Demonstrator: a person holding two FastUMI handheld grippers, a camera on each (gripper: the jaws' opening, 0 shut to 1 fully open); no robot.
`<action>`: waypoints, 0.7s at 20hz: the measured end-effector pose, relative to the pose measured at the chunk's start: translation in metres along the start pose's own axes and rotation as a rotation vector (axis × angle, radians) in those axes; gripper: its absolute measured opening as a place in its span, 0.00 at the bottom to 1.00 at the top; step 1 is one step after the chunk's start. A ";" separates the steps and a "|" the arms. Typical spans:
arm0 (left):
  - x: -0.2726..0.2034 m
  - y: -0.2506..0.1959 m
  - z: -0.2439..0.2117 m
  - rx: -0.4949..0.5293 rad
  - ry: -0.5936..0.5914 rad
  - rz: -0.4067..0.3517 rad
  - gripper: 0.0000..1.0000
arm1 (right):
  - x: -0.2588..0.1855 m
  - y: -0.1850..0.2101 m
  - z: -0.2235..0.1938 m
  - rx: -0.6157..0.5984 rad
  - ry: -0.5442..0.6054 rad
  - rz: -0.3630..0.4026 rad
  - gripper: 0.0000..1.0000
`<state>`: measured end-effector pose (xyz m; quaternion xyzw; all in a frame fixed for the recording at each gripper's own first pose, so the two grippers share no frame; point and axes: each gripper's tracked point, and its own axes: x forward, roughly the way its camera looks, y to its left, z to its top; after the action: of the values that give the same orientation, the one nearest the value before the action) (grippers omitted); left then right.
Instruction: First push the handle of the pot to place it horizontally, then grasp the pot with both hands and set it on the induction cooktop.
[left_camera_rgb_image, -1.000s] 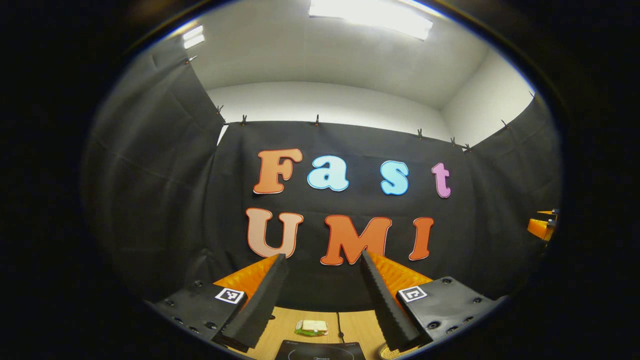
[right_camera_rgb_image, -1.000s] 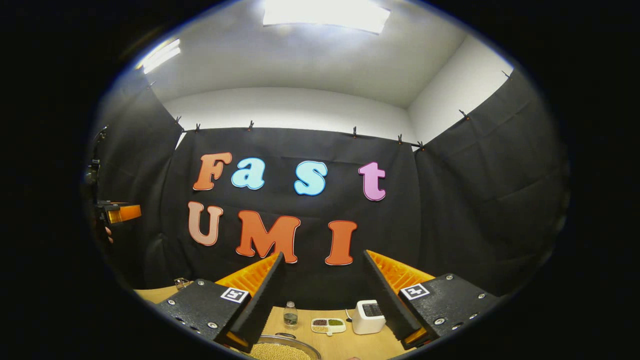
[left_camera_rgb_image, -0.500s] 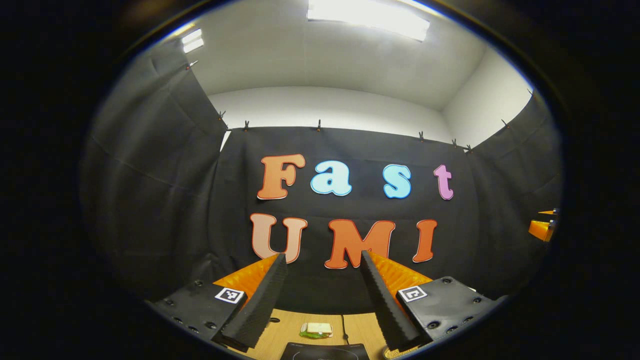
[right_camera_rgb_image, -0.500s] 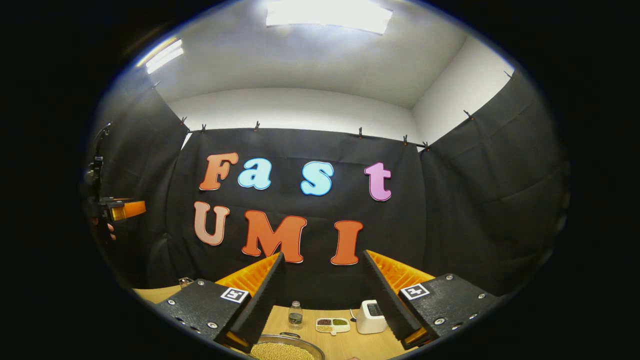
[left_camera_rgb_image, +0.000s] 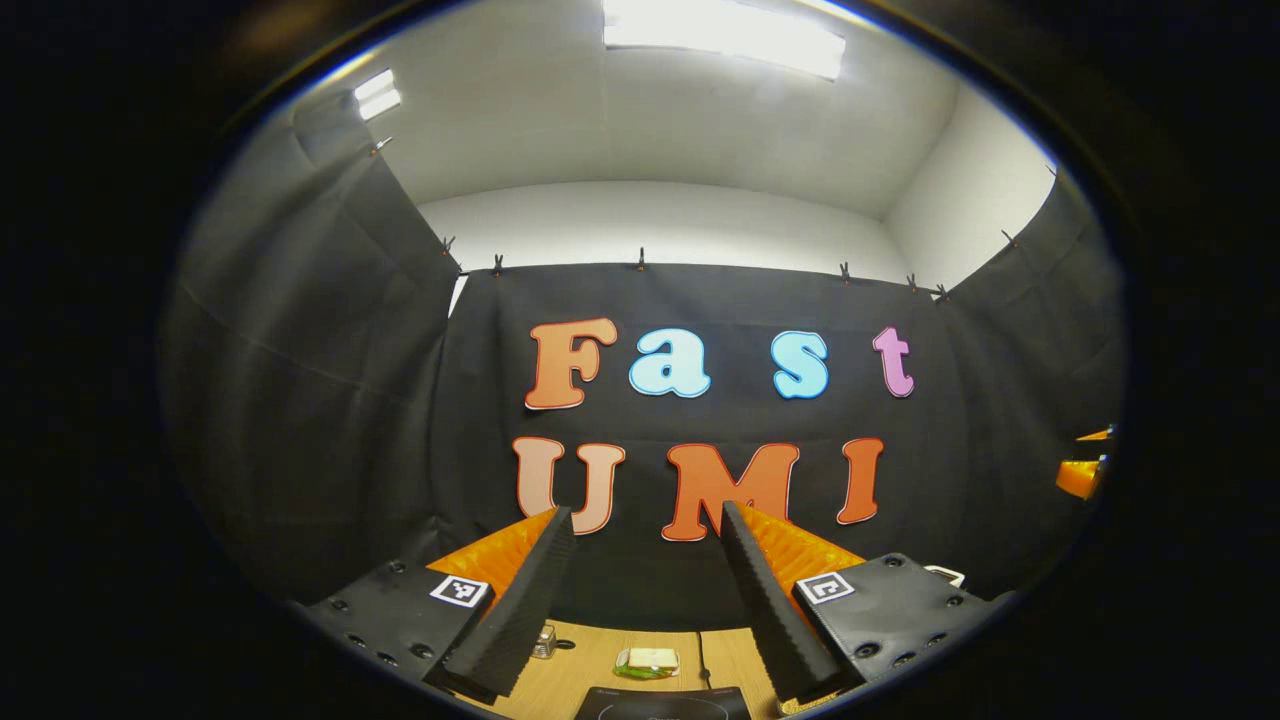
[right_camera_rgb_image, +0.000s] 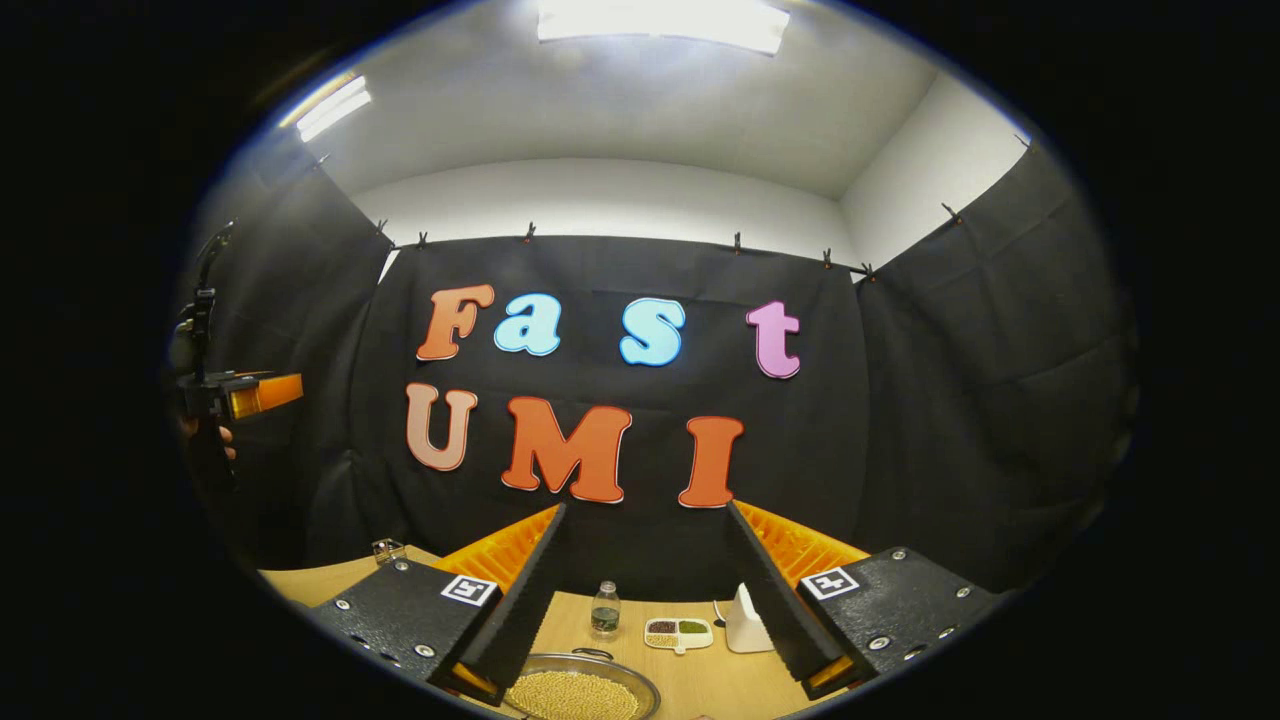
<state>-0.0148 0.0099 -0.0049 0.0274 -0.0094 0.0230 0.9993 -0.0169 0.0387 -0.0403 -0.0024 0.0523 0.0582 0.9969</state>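
Through my left gripper, held apart and empty, I saw the induction cooktop just below its tips, cut off by the view's edge, its printing too small to read. My right gripper also stood apart and empty, with the pot of pale grains below its fingers. Its handle was hidden, perhaps behind the left finger.

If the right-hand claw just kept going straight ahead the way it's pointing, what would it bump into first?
Probably the black cloth wall. The right gripper is open and aimed level, above the bottle, the pot and the table. Depth is hard to judge here.
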 end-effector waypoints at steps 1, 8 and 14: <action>-0.001 0.000 -0.001 -0.001 0.002 0.000 0.96 | 0.000 0.004 -0.010 0.000 0.029 0.009 0.95; -0.003 0.009 -0.013 0.018 0.020 0.011 0.96 | 0.001 0.048 -0.093 0.002 0.280 0.135 0.93; -0.001 0.026 -0.038 0.030 0.056 0.039 0.94 | -0.011 0.095 -0.178 0.057 0.564 0.270 0.80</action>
<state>-0.0161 0.0378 -0.0412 0.0414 0.0182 0.0432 0.9980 -0.0570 0.1300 -0.2161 0.0163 0.3284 0.1857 0.9259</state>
